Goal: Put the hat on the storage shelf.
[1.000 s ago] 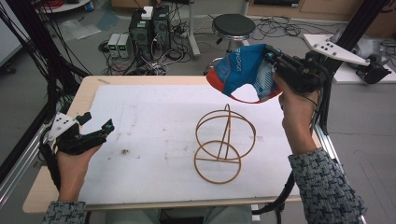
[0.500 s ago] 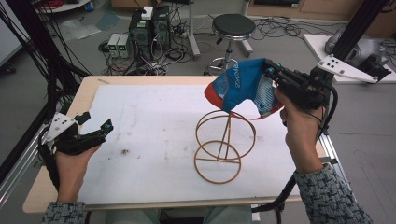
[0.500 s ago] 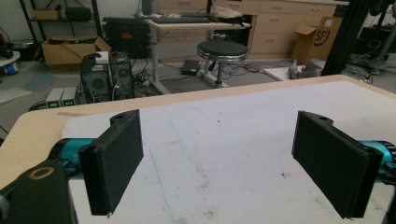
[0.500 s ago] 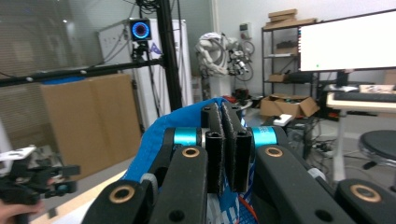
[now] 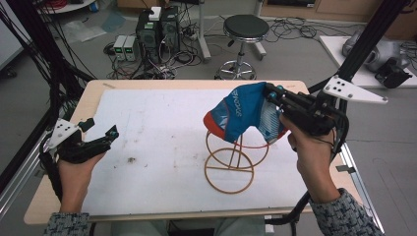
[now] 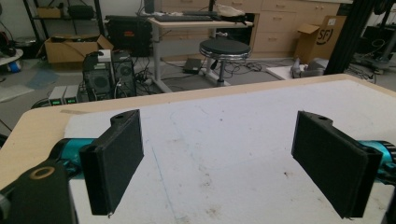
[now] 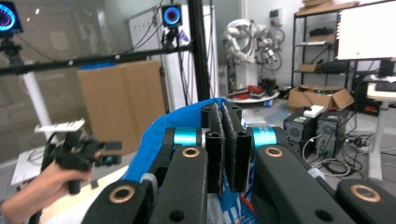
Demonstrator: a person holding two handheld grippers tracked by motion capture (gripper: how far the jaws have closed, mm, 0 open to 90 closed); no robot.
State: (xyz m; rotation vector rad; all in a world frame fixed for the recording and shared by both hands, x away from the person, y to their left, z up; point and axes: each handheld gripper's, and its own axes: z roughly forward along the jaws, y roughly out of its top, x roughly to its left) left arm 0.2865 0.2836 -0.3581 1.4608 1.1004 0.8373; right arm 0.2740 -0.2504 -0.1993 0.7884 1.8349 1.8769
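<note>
Jaws on my right gripper (image 5: 275, 96) pinch the blue cap's (image 5: 241, 115) rim, draping it over the top of the wire stand (image 5: 235, 157) (right of table centre). My left gripper (image 5: 105, 137) hovers at the white mat's (image 5: 157, 137) left edge, jaws spread, empty.

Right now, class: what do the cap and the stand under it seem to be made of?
Cap: soft printed fabric, matte; it sags and folds in the right gripper. Stand: thin bent hoops and rods, tan and smooth, probably coated wire or possibly rattan.
</note>
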